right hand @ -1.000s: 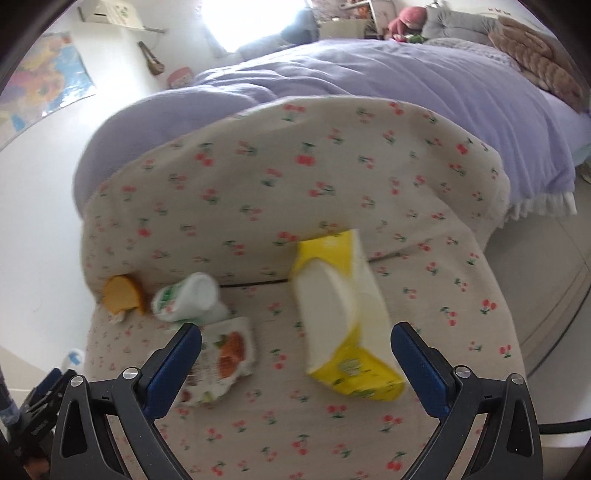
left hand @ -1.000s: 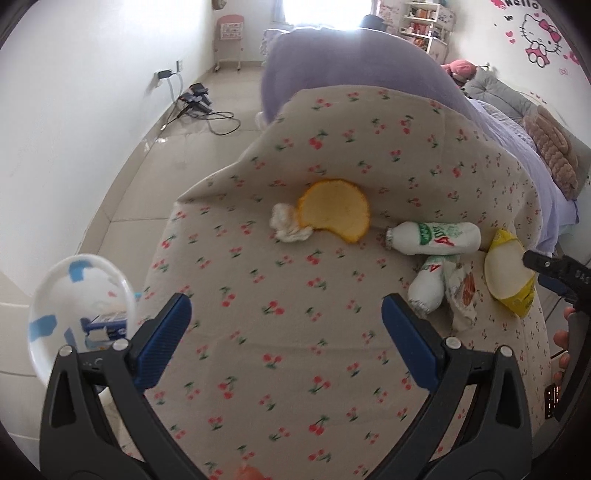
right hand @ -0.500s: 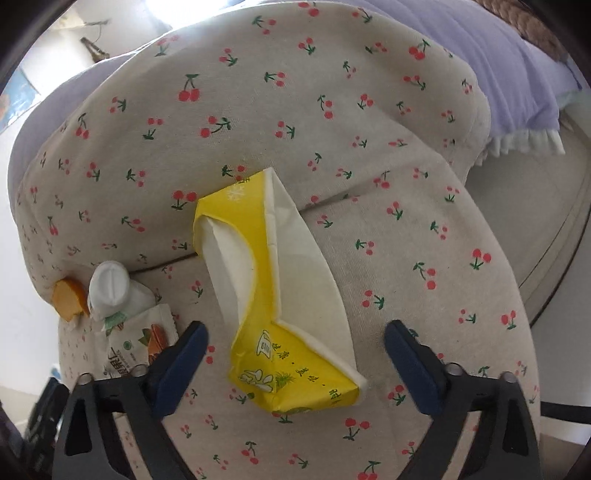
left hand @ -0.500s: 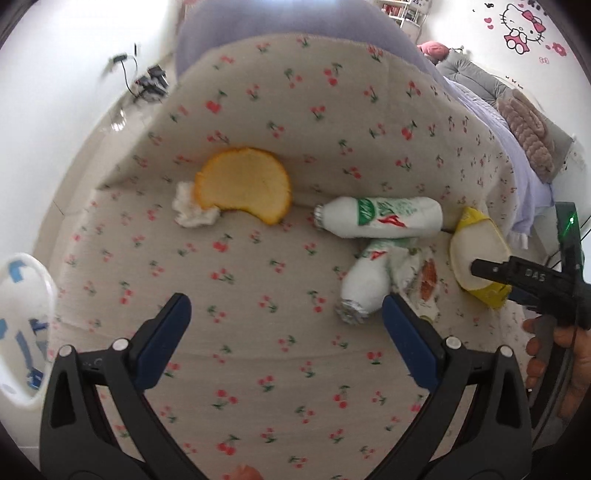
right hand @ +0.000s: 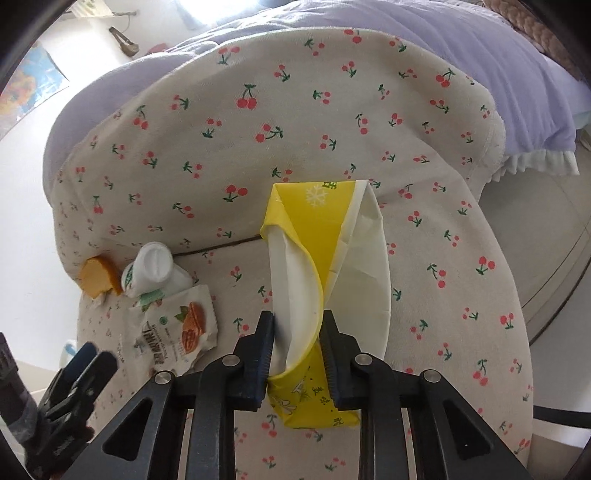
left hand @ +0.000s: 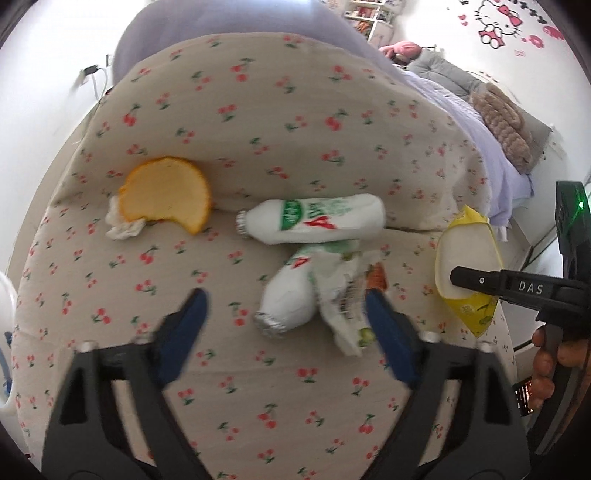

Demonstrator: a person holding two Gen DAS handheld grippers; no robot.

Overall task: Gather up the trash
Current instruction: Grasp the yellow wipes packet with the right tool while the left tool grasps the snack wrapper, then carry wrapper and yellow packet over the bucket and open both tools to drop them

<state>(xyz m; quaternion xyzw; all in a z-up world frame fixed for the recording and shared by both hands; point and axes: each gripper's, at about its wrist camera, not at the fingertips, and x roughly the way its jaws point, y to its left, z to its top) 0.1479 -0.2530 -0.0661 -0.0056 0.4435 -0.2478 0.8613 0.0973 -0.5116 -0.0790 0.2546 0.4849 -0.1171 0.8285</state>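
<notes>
Bright window backlight, fisheye warp, motion blur

White walls point(left hand: 44, 55), cherry-print bedspread point(left hand: 295, 110), lilac quilt point(right hand: 406, 48), Hello Kitty wall decal point(left hand: 498, 22), pale tiled floor point(right hand: 546, 229)

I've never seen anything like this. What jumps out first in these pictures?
Most striking is the right gripper pinched on a yellow tissue pack lying on the cherry-print cushion. Left of it lie two white bottles, a torn snack wrapper and an orange peel, with the left gripper open over them.
</notes>
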